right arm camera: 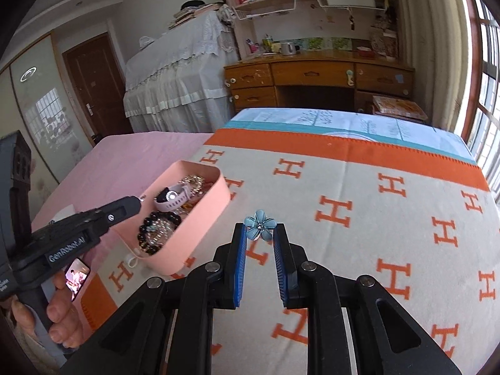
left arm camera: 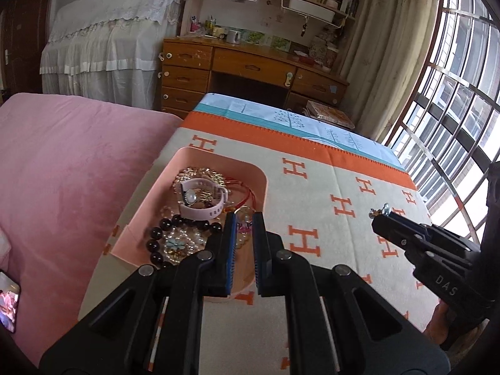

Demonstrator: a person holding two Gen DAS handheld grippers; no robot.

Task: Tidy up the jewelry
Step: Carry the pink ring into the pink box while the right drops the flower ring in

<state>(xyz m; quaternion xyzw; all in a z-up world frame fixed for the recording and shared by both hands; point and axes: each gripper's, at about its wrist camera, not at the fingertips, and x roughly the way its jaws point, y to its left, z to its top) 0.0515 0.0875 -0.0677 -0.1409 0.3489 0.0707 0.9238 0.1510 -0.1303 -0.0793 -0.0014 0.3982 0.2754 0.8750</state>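
On the left, pink box (left arm camera: 218,156) full of beads (left arm camera: 165,225) and a watch (left arm camera: 203,200). Over it, left gripper (left arm camera: 243,218), fingers a little apart; cannot tell if pinching anything. On the right, right gripper (right arm camera: 259,230) squeezing blue flower (right arm camera: 258,218) above the blanket (right arm camera: 375,218), probably ready to carry it into the box.

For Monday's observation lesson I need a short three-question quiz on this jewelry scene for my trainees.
1. True or false: the pink watch lies on the blanket, outside the pink box.
2. What sits between the right gripper fingertips? A) blue flower B) gold ring C) red cord
3. Fill in: the black bead bracelet lies inside the pink ___.
Key: 1 false; 2 A; 3 box.
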